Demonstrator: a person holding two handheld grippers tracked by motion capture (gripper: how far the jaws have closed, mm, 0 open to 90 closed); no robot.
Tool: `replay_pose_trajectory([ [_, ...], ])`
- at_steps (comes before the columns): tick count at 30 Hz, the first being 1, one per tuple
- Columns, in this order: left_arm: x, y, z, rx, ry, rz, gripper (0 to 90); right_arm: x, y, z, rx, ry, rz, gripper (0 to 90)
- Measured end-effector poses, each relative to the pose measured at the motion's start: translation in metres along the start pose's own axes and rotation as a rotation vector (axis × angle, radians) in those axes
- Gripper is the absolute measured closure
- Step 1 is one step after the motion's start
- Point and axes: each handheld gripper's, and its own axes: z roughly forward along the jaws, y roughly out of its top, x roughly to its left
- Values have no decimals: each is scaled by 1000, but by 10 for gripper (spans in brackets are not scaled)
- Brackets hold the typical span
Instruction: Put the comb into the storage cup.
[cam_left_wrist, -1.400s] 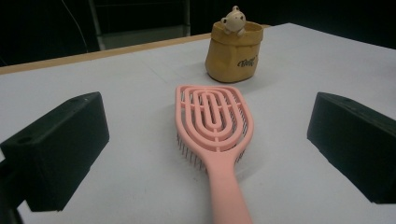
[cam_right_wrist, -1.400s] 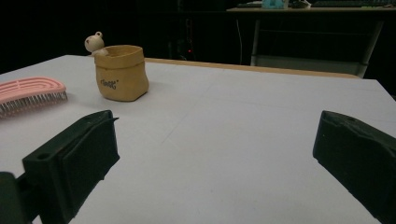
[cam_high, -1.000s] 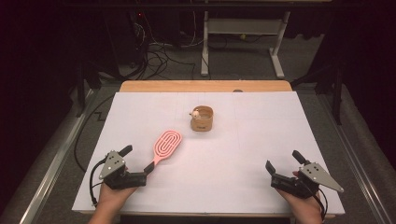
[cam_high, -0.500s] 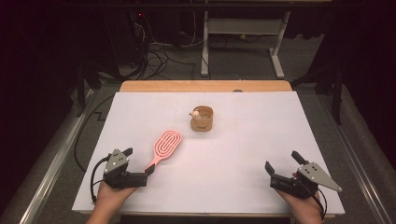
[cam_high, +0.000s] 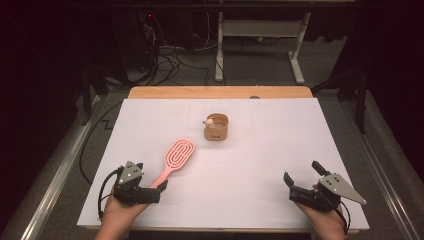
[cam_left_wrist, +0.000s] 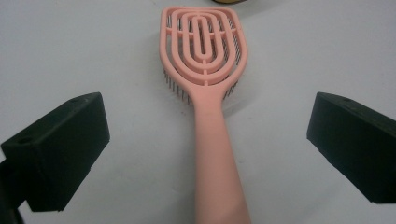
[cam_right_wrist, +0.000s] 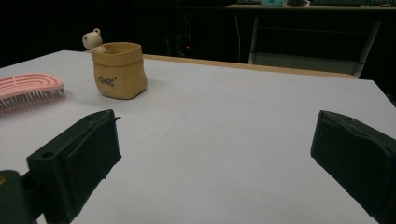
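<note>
White sheeting covered the bench (cam_high: 240, 175), with dark floor and cables beyond its far edge; the left tool (cam_high: 150, 192) sat at the near-left, its jaws spread wide on either side of the handle end of the pink hairbrush (cam_high: 174, 160), not yet touching it; the brush lay flat, bristles down, left of centre. The likely fault was a poor bite; the handle is narrow and smooth, so closing off-centre or near its tip could let the brush twist, swing or skid on the sheet. Its long axis ran from near-left to far-right, handle toward the left tool, head pointing at the tan cup (cam_high: 216, 127), which stood well apart at the centre. The right tool (cam_high: 302, 181) rested at the near-right, jaws also spread, holding nothing.
</note>
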Motion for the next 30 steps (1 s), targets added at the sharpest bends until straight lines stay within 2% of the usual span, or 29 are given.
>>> replay_pose_trajectory([
  [3, 2, 0, -1, 9, -17, -12, 0, 0, -1, 0, 3, 0, 9, 17],
  [4, 8, 0, 0, 15, -60, -78, 0, -1, -1, 1, 6, 1, 12, 20],
  [6, 9, 0, 1, 21, -51, -80, 0, 0, -2, 3, 10, 1, 12, 21],
  [7, 10, -2, 5, 59, -15, -61, 0, 0, -2, 3, 12, 2, 10, 21],
  [8, 10, -2, 5, 59, -15, -61, 0, 0, -2, 3, 12, 2, 10, 21],
  [9, 12, -4, 10, 84, -40, -87, 0, 0, -2, 4, 9, 4, 9, 21],
  [10, 12, -4, 10, 84, -40, -87, 31, 0, -2, 4, 9, 4, 9, 21],
  [11, 13, -5, 12, 85, -67, -95, 88, 0, -2, 4, 8, 5, 16, 22],
  [12, 13, -5, 12, 85, -67, -95, 116, 0, -2, 4, 8, 5, 16, 22],
  [13, 12, -6, 13, 94, -52, -78, 136, 1, -1, 4, 8, 4, 15, 22],
  [16, 10, -6, 13, 97, -34, -71, 147, 2, -1, 3, 3, 2, 16, 22],
  [17, 9, -6, 11, 88, -28, -72, 192, 2, 0, 2, 0, 1, 17, 24],
  [19, 9, -7, 8, 81, -48, -98, 250, 2, 0, 1, 2, -4, 18, 25],
  [20, 9, -7, 8, 81, -48, -98, 251, 2, 0, 1, 2, -4, 18, 25],
  [24, 8, -8, 9, 112, -33, -87, 327, 2, -2, 1, 11, -9, 24, 28],
  [27, 6, -8, 11, 136, -41, -102, 367, 3, -2, 2, 10, -11, 25, 29],
  [29, 2, -7, 14, 161, -15, -64, 373, 3, -3, 3, 18, -10, 22, 29],
  [30, 2, -7, 14, 161, -15, -64, 400, 3, -3, 3, 18, -10, 22, 29],
])
